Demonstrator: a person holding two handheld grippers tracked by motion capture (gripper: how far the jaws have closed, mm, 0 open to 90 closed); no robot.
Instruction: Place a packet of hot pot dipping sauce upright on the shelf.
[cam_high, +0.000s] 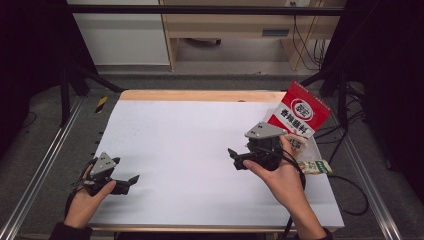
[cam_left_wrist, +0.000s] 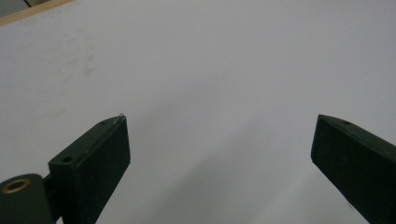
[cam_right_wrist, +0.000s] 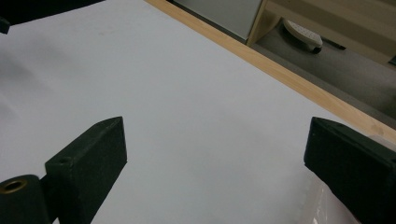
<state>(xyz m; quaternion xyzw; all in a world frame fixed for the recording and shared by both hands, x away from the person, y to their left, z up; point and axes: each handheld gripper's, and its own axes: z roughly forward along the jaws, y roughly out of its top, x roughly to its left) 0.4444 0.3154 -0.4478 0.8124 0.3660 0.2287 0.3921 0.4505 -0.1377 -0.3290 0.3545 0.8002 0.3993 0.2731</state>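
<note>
High view first: the red seasoning packet (cam_high: 299, 116) stands propped at the far right edge of the white surface (cam_high: 190, 145), leaning a bit, with its long axis running from near-left up to far-right. A smaller green-and-white sachet (cam_high: 315, 167) lies flat just in front of it, near the surface's right edge.

The right hand-held gripper (cam_high: 235, 159) sits right beside both of them, the hand almost touching the red packet's lower end, but here's the catch: its jaws point left, toward the middle of the surface, so the packets are behind and to the right of it. My guess is any grab means swinging that gripper round to the right first. The left hand-held gripper (cam_high: 131, 181) is way over at the near-left, well apart from the packets, jaws also aimed at the middle. So the right one is clearly the closer candidate.

Right gripper view: right hand-held gripper (cam_right_wrist: 215, 144) jaws spread wide, nothing between them, just bare surface and the wooden far edge. A pale glossy bit peeks in at the bottom right by the jaw, probably one of the packets, can't say which.

Left gripper view: left hand-held gripper (cam_left_wrist: 219, 144) jaws wide apart too, empty, plain white surface ahead. No packet there, which the high view explains.
</note>
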